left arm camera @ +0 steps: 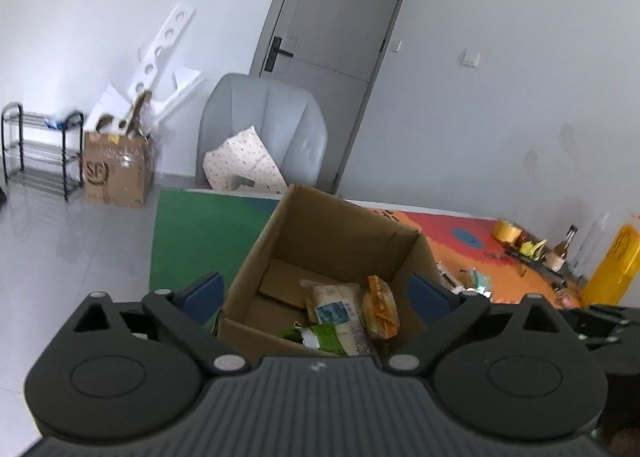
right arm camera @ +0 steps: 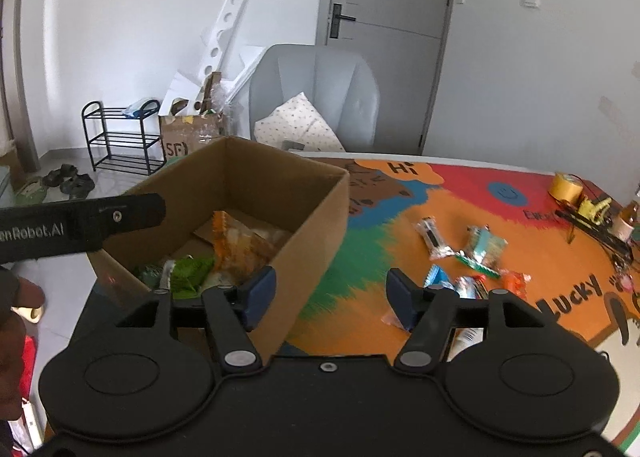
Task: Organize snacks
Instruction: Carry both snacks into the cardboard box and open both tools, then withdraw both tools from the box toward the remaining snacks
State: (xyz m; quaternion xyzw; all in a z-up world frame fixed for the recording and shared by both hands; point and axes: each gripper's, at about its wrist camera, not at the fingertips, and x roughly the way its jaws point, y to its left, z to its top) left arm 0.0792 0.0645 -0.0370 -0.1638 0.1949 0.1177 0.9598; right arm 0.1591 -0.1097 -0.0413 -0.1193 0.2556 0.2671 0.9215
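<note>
- Left gripper (left arm camera: pixel 316 293): jaws spread wide and holding nothing, poised above the open cardboard box (left arm camera: pixel 344 233); both blue pads flank the box walls in the left wrist view
- Cardboard box, interior: several packets already lie on its floor, among them an orange packet (left arm camera: pixel 382 307), a green packet (left arm camera: pixel 326 337) and a pale packet with a blue label (left arm camera: pixel 334 307)
- Right gripper (right arm camera: pixel 331 297): jaws likewise wide apart and empty, positioned over the table mat (right arm camera: pixel 400 225) just beside the box's near right corner; its left pad (right arm camera: pixel 260 293) overlaps the box wall in the picture, though contact cannot be confirmed
- Loose snacks (right arm camera: pixel 472 257): a scatter of small wrapped packets lies on the mat ahead and to the right of the right gripper's jaws, well apart from the box; nearest is a blue-and-white packet (right arm camera: pixel 438 277) close by the right pad (right arm camera: pixel 402 297)
- Governing relation: the remaining snacks lie on the right gripper's side, with the box to its left; the right gripper is judged the nearer to them, the left gripper being occupied over the box
- Long axis: the blue-and-white packet appears to run obliquely, up and to the right, so a slight wrist turn would probably be needed to close across its narrow width
- Background clutter: a tape roll (right arm camera: pixel 566 187) and bottles at the far right edge play no apparent part
</note>
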